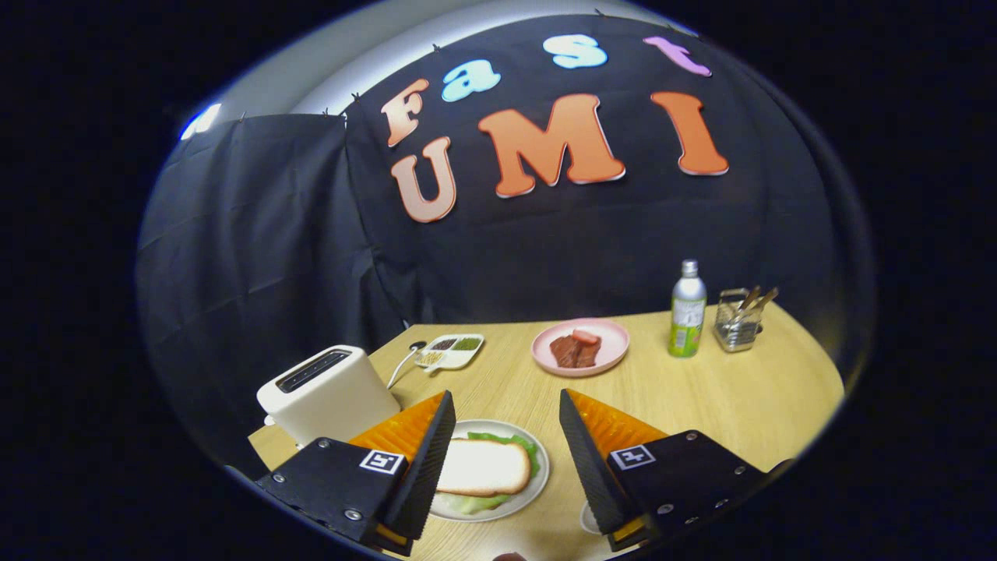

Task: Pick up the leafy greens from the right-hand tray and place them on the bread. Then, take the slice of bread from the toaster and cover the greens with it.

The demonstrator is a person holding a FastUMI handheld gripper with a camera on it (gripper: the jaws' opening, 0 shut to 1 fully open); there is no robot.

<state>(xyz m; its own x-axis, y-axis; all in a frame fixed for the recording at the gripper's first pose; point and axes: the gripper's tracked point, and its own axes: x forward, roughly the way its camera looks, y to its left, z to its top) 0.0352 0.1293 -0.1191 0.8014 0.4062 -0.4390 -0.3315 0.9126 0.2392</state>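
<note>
My gripper point(506, 401) is open and holds nothing, its two orange-and-black fingers point(420, 436) wide apart above the table. Between and below them lies a white plate point(537, 483). On it a slice of bread point(483, 466) covers leafy greens point(523, 444), whose edges stick out around it. The white toaster point(327, 393) stands to the left of the left finger, and its dark slots show no bread. A sliver of another white dish point(586, 518) peeks out by the right finger.
Beyond the fingers sit a pink plate point(604, 360) with pieces of meat, a small divided white tray point(450, 351) with seasonings, a green-labelled bottle point(688, 312) and a wire holder point(736, 319) with utensils. The toaster's cord point(401, 365) runs toward the divided tray.
</note>
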